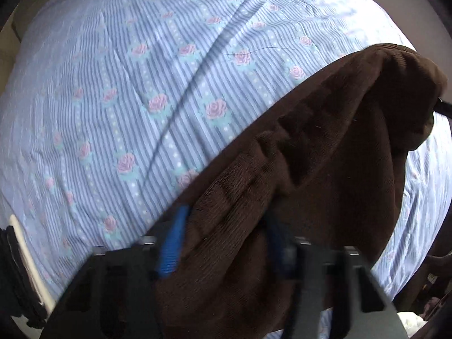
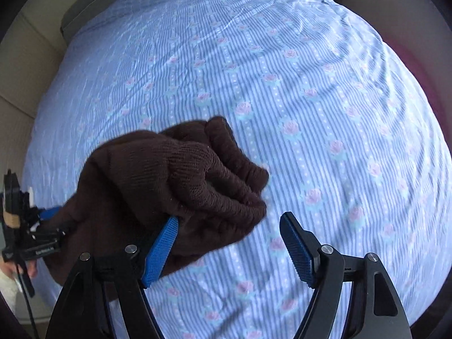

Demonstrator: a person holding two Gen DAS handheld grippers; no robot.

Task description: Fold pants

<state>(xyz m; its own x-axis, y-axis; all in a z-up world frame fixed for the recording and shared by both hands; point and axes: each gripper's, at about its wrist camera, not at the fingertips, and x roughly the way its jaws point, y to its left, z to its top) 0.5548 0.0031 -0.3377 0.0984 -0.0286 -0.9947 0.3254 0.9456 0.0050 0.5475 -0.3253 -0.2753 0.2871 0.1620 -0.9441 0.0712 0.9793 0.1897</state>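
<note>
Two grippers are at work over a bed with a blue striped sheet (image 2: 310,90) that has pink roses on it. The dark brown knit pants (image 1: 296,175) hang in the air above the sheet, bunched up and not flat yet.

The left gripper (image 1: 223,243) is pinched tight on the brown cloth. The cloth fills the gap between its blue pads, and one pad is half hidden by it. From there the pants run up and away to the right, like a long sagging rope, toward a far bunched end.

The right gripper (image 2: 231,248) has its fingers spread wide. Nothing sits between them. The bunched end of the pants lies just to the left of them, up against the left blue pad (image 2: 161,251), but no grip is made. So the next grab likely needs the right gripper to slide left and close on that end.

The right view shows the left gripper far off at the left edge, holding the cloth. The left view does not show the right gripper's fingers clearly.
</note>
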